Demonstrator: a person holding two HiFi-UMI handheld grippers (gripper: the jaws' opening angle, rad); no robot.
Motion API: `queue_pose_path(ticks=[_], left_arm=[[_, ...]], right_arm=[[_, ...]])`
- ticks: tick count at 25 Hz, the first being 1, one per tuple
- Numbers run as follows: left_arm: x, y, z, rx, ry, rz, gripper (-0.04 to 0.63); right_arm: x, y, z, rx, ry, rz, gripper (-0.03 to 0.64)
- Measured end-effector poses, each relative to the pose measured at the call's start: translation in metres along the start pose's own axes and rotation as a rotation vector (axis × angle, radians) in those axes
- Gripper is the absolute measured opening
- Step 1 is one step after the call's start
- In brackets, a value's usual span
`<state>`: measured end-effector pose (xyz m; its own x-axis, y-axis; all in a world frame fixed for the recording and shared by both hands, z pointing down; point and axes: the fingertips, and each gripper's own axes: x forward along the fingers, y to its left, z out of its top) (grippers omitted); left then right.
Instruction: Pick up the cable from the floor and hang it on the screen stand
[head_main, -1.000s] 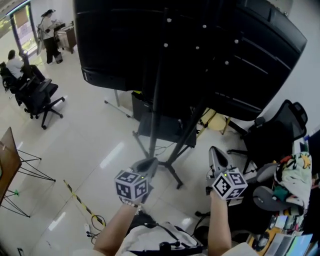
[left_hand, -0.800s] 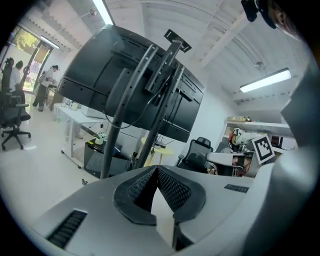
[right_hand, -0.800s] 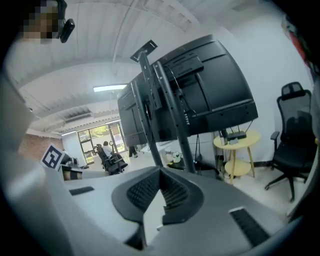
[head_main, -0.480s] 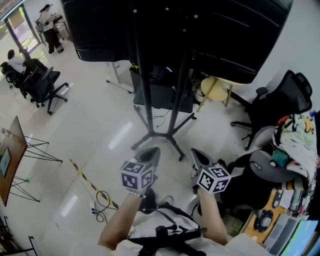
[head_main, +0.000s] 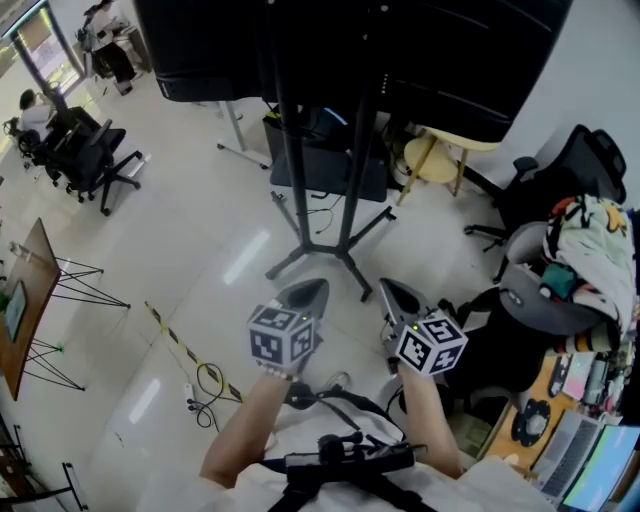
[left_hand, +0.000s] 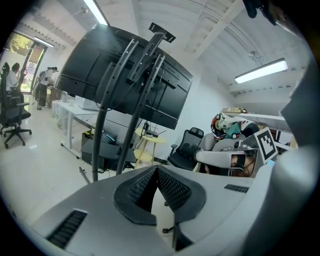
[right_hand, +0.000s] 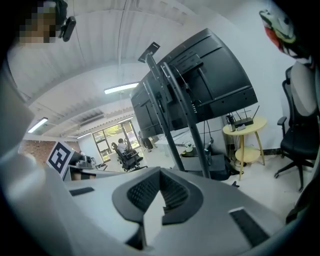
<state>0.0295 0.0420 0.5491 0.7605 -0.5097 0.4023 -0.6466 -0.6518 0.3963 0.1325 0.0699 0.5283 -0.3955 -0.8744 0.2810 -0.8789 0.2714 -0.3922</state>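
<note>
Cable (head_main: 208, 383) (loosely looped) lies on the white floor (head_main: 190, 225).

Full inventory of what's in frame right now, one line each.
screen: one, black, top, on the stand
screen stand: one, black, floor centre
cable: one, yellow and black, coiled on the floor, left of the grippers
side table: one, yellow, right of the stand
office chairs: at least three, black, left and right edges
left gripper: one, grey, shut, empty, low centre
right gripper: one, grey, shut, empty, beside it
</note>
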Motion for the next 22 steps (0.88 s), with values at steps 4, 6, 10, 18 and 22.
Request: queue_pose_path(ticks=[4, 6, 10, 18, 22], left_arm=[[-0.006, -0.007, 0.009, 0.023, 0.003, -0.029, 0.002], [-0.010, -0.009, 0.013, 0.046, 0.006, -0.042, 0.002], [-0.018, -0.009, 0.021, 0.065, 0.006, -0.067, 0.002], [-0.034, -0.001, 0.030, 0.061, -0.014, -0.109, 0.002], [-0.043, 0.010, 0.029, 0.051, -0.009, -0.108, 0.002]], right_arm=[[-0.006, 0.011, 0.010, -0.011, -0.026, -0.021, 0.000], [-0.006, 0.015, 0.012, -0.012, -0.039, -0.034, 0.000], [-0.002, 0.025, 0.011, -0.003, -0.051, -0.045, 0.000], [0.011, 0.047, 0.013, -0.032, -0.058, -0.062, 0.000], [0.018, 0.059, 0.009, -0.023, -0.051, -0.062, 0.000]])
